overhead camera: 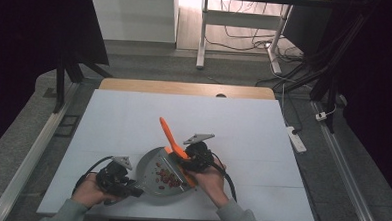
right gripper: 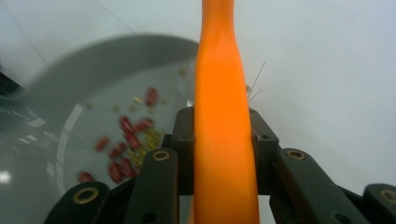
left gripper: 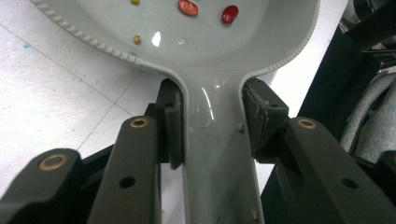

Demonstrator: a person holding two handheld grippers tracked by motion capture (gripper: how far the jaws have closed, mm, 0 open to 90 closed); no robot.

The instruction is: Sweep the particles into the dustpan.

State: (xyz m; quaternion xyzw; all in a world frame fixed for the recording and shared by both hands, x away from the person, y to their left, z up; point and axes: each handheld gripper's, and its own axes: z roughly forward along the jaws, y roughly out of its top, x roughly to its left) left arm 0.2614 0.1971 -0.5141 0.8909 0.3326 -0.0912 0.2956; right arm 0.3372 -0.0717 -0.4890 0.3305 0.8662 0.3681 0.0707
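Observation:
A grey dustpan (overhead camera: 153, 176) lies on the white table top near the front edge, with red and yellow beans (overhead camera: 167, 178) scattered in its pan. My left gripper (overhead camera: 130, 189) is shut on the dustpan's handle (left gripper: 217, 154); the pads press both of its sides. Red beans (left gripper: 187, 6) lie in the pan ahead of the jaws. My right gripper (overhead camera: 189, 163) is shut on the orange brush's handle (right gripper: 222, 140), which slants up and away (overhead camera: 167, 133). The brush end sits at the pan's right rim. Beans (right gripper: 126, 149) and the grey pan (right gripper: 56, 107) lie left of the handle.
The white table top (overhead camera: 133, 118) stretches wide behind and to both sides of the dustpan, with a wooden strip (overhead camera: 185, 88) along its far edge. A white power strip (overhead camera: 296, 138) lies on the floor to the right. Desk legs and cables stand beyond the table.

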